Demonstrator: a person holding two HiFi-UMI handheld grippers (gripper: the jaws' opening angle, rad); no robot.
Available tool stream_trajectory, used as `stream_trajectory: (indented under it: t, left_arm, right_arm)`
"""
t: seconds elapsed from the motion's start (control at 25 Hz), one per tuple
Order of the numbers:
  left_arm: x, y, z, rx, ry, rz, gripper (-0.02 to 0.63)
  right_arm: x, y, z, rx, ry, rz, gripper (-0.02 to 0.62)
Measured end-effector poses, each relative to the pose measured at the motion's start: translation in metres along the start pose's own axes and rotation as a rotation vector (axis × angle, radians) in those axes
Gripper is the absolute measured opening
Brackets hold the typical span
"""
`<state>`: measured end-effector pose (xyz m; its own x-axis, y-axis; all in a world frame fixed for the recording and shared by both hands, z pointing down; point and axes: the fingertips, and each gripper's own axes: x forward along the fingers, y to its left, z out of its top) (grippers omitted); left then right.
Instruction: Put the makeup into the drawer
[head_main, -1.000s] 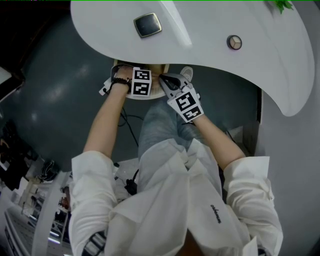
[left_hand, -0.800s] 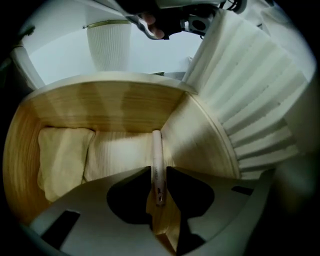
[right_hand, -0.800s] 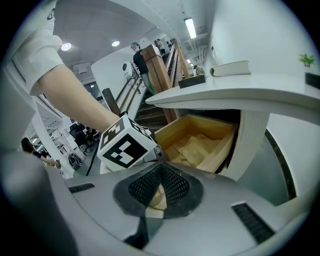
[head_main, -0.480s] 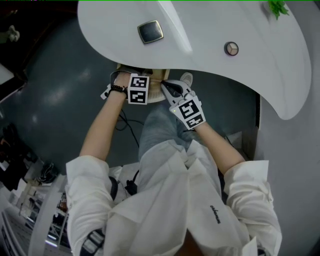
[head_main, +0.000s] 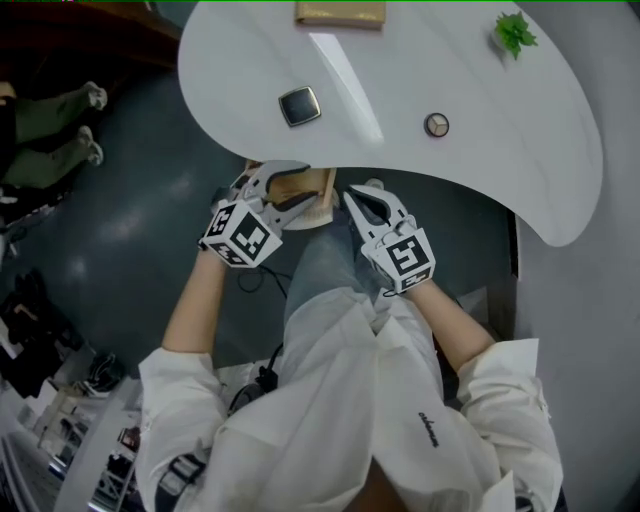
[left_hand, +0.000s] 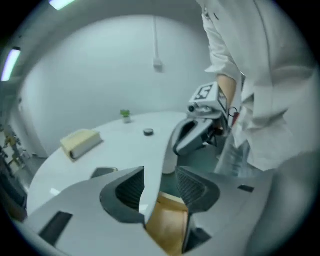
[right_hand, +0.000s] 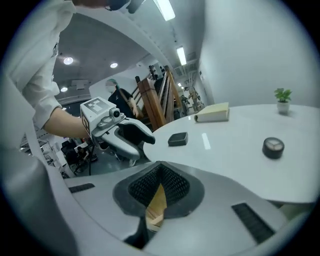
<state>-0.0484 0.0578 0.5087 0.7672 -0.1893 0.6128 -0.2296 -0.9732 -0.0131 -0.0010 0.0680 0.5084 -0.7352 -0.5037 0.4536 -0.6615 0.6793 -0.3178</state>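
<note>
**Both grippers raised at the table edge; makeup on the tabletop**

The left gripper (head_main: 308, 184) is about half apart and opening. Nothing is between its jaws; only the table edge and the wooden drawer (head_main: 325, 190) show through the gap. The right gripper (head_main: 355, 195) has its jaw tips together and holds nothing, with the drawer visible behind them. Neither gripper touches the makeup. The square compact (head_main: 300, 105) is dark with a pale metallic rim. The round compact (head_main: 436, 125) is small and dark, and lies well apart from it. Both rest flat on the table (head_main: 500, 150), a glossy white curved top. The drawer projects below the table's near edge. A tan box (head_main: 340, 12) and a small green plant (head_main: 514, 32) stand at the far edge. The floor (head_main: 150, 200) is dark grey-blue.
</note>
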Motion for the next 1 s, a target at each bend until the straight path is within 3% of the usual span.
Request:
stream_trajectory:
  t: [0.12,0.28,0.48,0.64,0.92,1.0]
  left_arm:
    - [-0.009,0.05,0.016,-0.076,-0.068,0.129,0.23]
    - [0.001,0.102,0.003,-0.081,0.013,0.206,0.309]
    - [0.02,0.132,-0.021,-0.117,0.13,0.181,0.353]
    - [0.032,0.143,-0.035,-0.166,0.174,0.141,0.36]
    - [0.038,0.144,-0.04,-0.195,0.171,0.095,0.362]
    - [0.037,0.144,-0.041,-0.191,0.17,0.098,0.336]
  right_arm:
    - [-0.004,-0.014,0.025,0.0,-0.044,-0.049,0.017]
    - [-0.001,-0.03,0.053,-0.022,-0.087,-0.089,0.017]
    - [0.001,-0.04,0.07,-0.02,-0.112,-0.128,0.017]
    - [0.004,-0.039,0.071,-0.015,-0.113,-0.13,0.017]
    - [0.004,-0.036,0.063,-0.013,-0.097,-0.132,0.017]
    - [0.006,-0.035,0.061,-0.012,-0.092,-0.131,0.017]
